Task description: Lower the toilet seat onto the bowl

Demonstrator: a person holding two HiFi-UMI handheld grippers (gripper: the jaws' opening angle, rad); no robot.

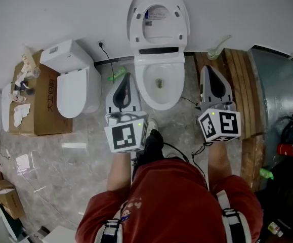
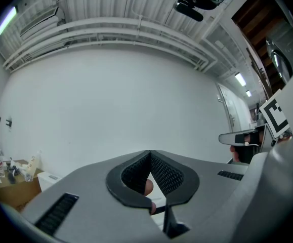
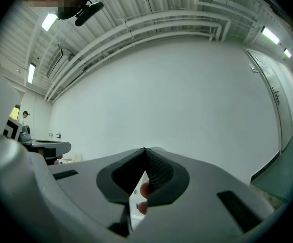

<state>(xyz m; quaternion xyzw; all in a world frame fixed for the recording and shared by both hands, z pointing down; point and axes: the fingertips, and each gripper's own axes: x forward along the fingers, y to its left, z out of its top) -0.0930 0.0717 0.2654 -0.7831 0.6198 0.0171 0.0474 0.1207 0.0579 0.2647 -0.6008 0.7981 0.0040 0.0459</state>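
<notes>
At the top centre of the head view, the toilet seat [image 1: 158,22] is standing raised against the wall behind the bowl [image 1: 159,82], its long axis running up the frame with the hinge end lowest. The left gripper [image 1: 127,77] and right gripper [image 1: 206,68] are flanking the bowl with fingers pressed together on nothing, probably lining up to reach the seat.

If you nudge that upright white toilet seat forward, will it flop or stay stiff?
The toilet seat looks like rigid moulded plastic, so it likely keeps its shape. Attached at the dark hinge strip, it should swing toward the bowl, not slide. Its glossy surface may be slippery, and past upright it could drop fast.
</notes>
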